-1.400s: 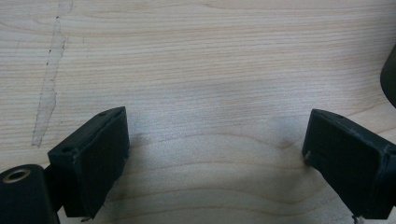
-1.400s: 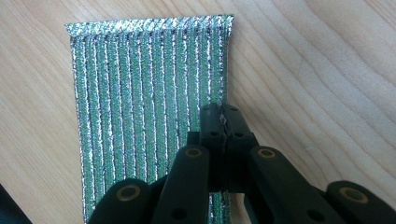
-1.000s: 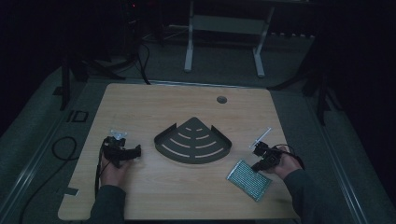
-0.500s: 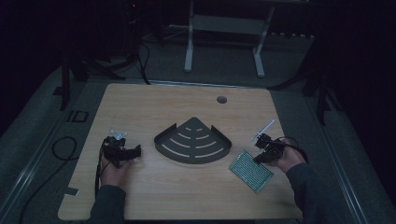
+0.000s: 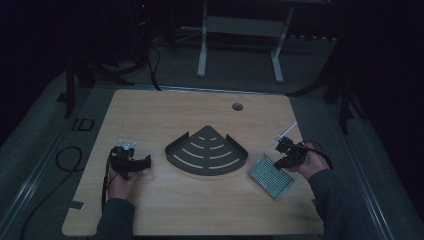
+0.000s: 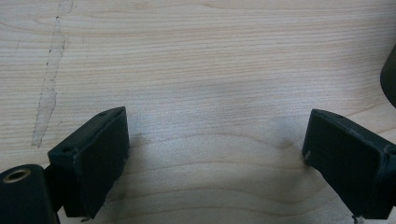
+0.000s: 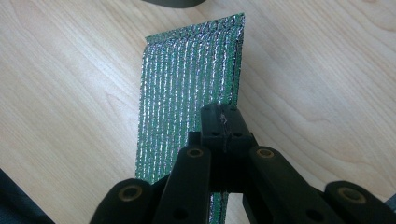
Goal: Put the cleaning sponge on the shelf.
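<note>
Shiny green sheet (image 5: pixel 270 176), low and right of middle in the high view, flat on the wooden table (image 5: pixel 200 210), just right of the dark fan-shaped tray (image 5: pixel 206 152).

Far left first: left gripper (image 5: pixel 131 163) low on the left side, jaws wide apart, nothing between them but bare wood.

Then right: right gripper (image 5: pixel 288 154) at the sheet's upper right edge, jaws pressed together on that edge, seen up close (image 7: pixel 223 122) with the sheet (image 7: pixel 187 88) stretching away toward the top of the frame.

Probably a lift or a pull of the sheet. Best done slowly, with a firm pinch and a low, level hold, since a thin sheet looks bendy and could slip out.

Hard to tell: how deep the pinch goes, whether the sheet's held edge is off the wood, and what the thin white stick (image 5: pixel 285 133) above the right gripper is. Room behind too dark to make out.
</note>
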A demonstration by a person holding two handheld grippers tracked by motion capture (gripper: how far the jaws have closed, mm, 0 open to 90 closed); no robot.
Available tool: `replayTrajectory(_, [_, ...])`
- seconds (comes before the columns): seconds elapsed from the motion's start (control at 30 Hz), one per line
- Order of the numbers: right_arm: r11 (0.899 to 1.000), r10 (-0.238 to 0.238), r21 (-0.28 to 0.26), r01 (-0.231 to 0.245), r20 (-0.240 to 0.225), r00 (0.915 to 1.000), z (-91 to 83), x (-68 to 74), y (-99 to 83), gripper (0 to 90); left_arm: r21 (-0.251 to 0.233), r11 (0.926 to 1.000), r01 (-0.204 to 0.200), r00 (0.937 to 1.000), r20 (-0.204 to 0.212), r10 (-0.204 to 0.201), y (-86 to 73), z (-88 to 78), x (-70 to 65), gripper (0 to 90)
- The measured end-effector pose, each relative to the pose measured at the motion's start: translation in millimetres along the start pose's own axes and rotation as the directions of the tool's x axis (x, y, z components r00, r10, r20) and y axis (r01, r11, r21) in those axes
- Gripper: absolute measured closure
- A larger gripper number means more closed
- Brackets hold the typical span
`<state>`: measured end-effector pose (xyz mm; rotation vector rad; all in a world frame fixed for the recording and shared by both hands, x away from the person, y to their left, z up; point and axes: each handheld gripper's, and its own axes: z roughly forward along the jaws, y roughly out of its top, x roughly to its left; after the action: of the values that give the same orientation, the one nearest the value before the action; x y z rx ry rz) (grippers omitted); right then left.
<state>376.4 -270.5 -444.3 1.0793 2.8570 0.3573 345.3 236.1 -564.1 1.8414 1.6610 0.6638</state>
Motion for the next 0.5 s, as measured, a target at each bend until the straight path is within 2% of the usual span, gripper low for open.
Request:
replayTrajectory(0.23, [1.000,0.018,-0.012,-0.018,0.008,0.9998,-5.0,-6.7,5.1,89.9,0.000,1.0000,0.000,1.0000,0.000,0.000,0.0,0.0,0.0,7.7])
replayTrajectory(0.5, [1.000,0.012,-0.028,-0.011,0.024,0.9996,-16.3,-8.8,14.9,89.9,0.000,1.0000,-0.001,1.0000,0.000,0.001,0.0,0.0,0.1,7.7])
